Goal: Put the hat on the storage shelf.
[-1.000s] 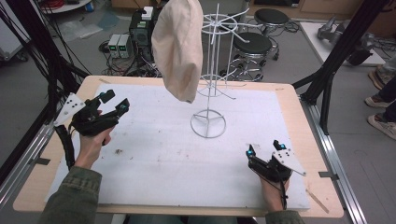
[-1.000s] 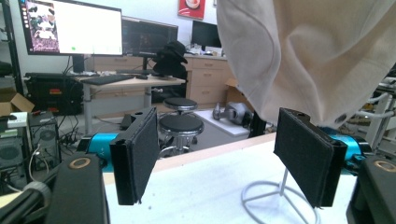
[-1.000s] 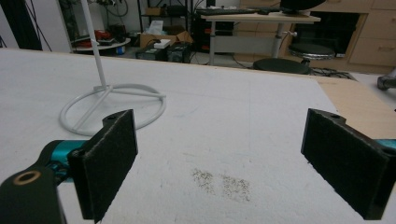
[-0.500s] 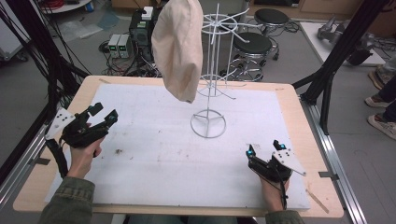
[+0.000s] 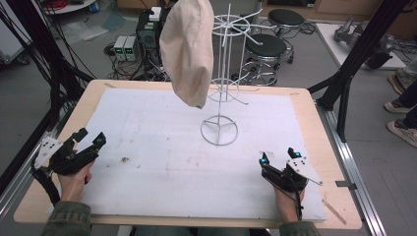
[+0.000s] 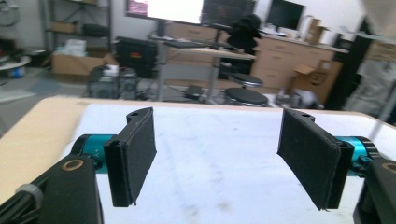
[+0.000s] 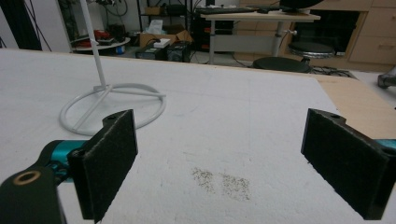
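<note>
Left tongs (image 5: 91, 141) released, jaws spread wide with nothing between them; held low over the white mat (image 5: 162, 162) near the desk's left edge, the hand (image 5: 74, 179) behind them close to the front left corner; in the left gripper view the left tongs (image 6: 217, 156) frame bare mat running to the far edge, with tan desk wood (image 6: 32, 135) alongside. Right tongs (image 5: 279, 156) also released, jaws well apart, nothing gripped; they sit near the front right of the mat, the grey three-cornered plate (image 5: 305, 169) on top reaching toward the mat's right border; in the right gripper view the right tongs (image 7: 219, 158) look over a small patch of dark specks (image 7: 222, 179) on the mat just ahead.

Between the two tongs the mat lies open across the whole front half, marked by a faint dark smudge (image 5: 124, 159) nearer the left side. White wire stand (image 5: 223, 73) upright behind the middle of the mat; its ring base (image 5: 219, 130) rests flat, well apart from both tongs, nearer the right pair. Cream cloth hat (image 5: 189, 49) hangs from the stand's upper left arm, clear of the mat, its lower tip above the rear centre.

Bare wood rims the mat on all sides, widest at right; a black frame post (image 5: 366, 44) rises off the right rear corner. No readable writing or labels anywhere; far monitors and boxes too blurred to tell.
</note>
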Motion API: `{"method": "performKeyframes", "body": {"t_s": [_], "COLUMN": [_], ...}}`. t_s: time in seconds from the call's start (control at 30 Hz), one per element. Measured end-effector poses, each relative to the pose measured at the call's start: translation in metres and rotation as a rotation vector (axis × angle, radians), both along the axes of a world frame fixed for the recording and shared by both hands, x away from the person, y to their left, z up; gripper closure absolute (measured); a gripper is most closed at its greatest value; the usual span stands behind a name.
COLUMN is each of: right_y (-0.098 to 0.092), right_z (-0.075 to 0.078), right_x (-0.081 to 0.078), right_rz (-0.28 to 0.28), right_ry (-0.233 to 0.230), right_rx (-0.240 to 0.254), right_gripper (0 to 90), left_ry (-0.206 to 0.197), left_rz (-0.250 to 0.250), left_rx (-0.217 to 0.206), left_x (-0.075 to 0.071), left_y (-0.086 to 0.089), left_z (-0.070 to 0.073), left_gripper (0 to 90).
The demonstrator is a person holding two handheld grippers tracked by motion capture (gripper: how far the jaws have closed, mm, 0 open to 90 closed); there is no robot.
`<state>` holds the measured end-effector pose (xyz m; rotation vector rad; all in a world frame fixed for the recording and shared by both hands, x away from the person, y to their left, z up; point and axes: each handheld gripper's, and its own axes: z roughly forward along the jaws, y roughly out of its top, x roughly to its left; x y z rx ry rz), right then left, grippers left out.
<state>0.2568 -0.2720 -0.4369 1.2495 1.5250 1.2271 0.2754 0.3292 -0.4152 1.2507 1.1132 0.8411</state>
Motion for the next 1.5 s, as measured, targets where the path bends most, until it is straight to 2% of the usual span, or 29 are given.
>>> {"method": "performKeyframes", "body": {"t_s": [0.1, 0.17, 0.37, 0.57, 0.67, 0.73, 0.9, 1.07, 1.33, 1.5], "right_y": [-0.001, -0.001, -0.001, -0.002, -0.003, -0.003, -0.002, -0.002, -0.002, -0.002], "right_z": [0.000, 0.000, 0.001, 0.001, 0.001, 0.001, 0.000, 0.000, -0.001, -0.001], "right_x": [-0.001, -0.001, -0.003, -0.002, -0.003, -0.003, -0.002, -0.002, -0.001, -0.001], "right_rz": [0.001, 0.002, 0.012, 0.010, 0.008, 0.014, 0.019, 0.020, 0.013, 0.016], "right_ry": [-0.001, -0.003, -0.014, -0.007, -0.004, -0.002, 0.013, 0.012, 0.030, 0.026], "right_rx": [-0.001, 0.003, -0.008, 0.012, 0.020, 0.021, 0.022, 0.011, 0.041, 0.033], "right_gripper": [9.6, 9.6, 9.6, 9.6, 9.6, 9.6, 9.6, 9.6, 9.6, 9.6], "left_ry": [0.004, -0.001, -0.001, -0.002, 0.007, 0.009, 0.008, 0.018, 0.028, 0.038], "left_rz": [0.052, 0.084, 0.181, 0.247, 0.240, 0.240, 0.237, 0.222, 0.204, 0.186], "left_rx": [-0.004, 0.013, 0.004, 0.007, -0.001, 0.013, 0.020, 0.022, 0.026, 0.031], "left_x": [-0.006, -0.011, -0.025, -0.032, -0.033, -0.034, -0.035, -0.033, -0.032, -0.030], "left_y": [0.009, 0.013, 0.027, 0.031, 0.030, 0.028, 0.025, 0.024, 0.022, 0.019], "left_z": [-0.006, -0.009, -0.016, -0.020, -0.022, -0.022, -0.022, -0.024, -0.025, -0.027], "left_gripper": [27.7, 28.2, 28.3, 28.3, 28.3, 28.3, 28.4, 28.5, 28.9, 28.9]}}
